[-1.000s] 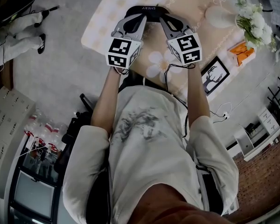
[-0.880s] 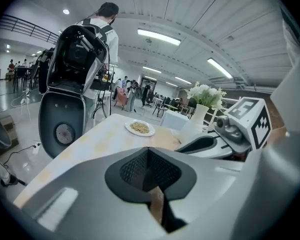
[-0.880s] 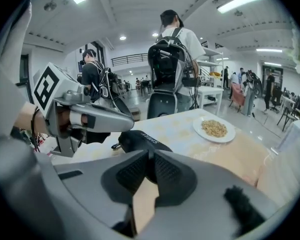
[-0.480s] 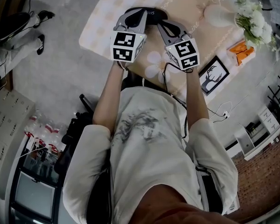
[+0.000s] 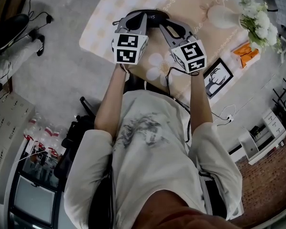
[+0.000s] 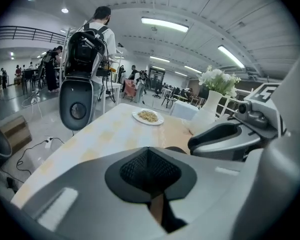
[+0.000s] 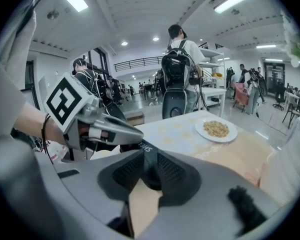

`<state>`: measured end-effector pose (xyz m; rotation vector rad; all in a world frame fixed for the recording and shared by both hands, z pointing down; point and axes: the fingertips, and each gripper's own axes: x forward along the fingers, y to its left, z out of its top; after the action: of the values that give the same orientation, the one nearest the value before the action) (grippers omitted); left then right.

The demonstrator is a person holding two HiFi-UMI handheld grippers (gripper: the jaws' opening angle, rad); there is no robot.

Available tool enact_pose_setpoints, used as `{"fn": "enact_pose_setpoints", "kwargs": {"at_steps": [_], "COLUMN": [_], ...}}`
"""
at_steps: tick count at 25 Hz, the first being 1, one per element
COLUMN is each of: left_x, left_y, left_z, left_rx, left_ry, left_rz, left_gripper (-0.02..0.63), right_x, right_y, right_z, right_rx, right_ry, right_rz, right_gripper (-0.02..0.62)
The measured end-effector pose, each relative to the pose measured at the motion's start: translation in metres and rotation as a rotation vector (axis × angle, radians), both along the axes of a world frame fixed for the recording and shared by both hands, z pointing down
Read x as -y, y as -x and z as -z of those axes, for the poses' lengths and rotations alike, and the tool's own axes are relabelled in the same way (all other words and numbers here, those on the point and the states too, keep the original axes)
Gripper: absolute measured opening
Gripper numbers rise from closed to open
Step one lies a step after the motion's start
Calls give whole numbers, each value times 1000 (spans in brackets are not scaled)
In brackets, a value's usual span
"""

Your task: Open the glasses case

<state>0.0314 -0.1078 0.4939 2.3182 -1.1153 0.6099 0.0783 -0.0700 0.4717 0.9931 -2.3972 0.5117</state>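
Note:
A black glasses case [image 5: 153, 15] lies on the cream checked table [image 5: 105, 18], with both grippers at it. My left gripper [image 5: 129, 20] is shut, its tips at the case's left end; in the left gripper view the pads [image 6: 150, 176] meet with nothing between them, and only a dark sliver of the case [image 6: 177, 149] shows behind. My right gripper [image 5: 165, 26] is at the case's right side. In the right gripper view its jaws [image 7: 149, 178] are opening, with the printed black edge of the case [image 7: 145, 149] still filling the gap between the pads.
A white vase [image 5: 223, 16] with white flowers [image 5: 258, 21] stands at the table's right, near an orange object [image 5: 250, 54] and a framed deer picture [image 5: 218, 76]. A plate of food [image 7: 216, 129] sits farther along the table. People and office chairs stand beyond.
My left gripper has dipped a little toward the case's left end. The right gripper has stayed in place on the case.

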Motion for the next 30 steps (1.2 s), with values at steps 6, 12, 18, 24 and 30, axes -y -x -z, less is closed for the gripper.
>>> {"fn": "enact_pose_setpoints", "kwargs": {"at_steps": [6,12,18,24,30], "left_x": [-11,-27,-41,-47,-52], "left_y": [0,1,3,3,4], "left_z": [3,6,8,8,8], "left_rx": [13,23,16,17,15], "left_ry": [-21,-24,-19,-19,-18], "left_rz": [0,-13,-13,-15,-19], "left_gripper": [5,5,5,5,5], "right_x": [16,18,19,30,45], "right_y": [-6,-10,-8,-1,2], "right_z": [-7,-8,-4,-3,-11], "right_rx": [13,76,139,235,298], "right_ry": [38,74,92,140,212], "right_rz": [44,27,12,0,-21], "right_gripper": [155,167,167,167,167]}}
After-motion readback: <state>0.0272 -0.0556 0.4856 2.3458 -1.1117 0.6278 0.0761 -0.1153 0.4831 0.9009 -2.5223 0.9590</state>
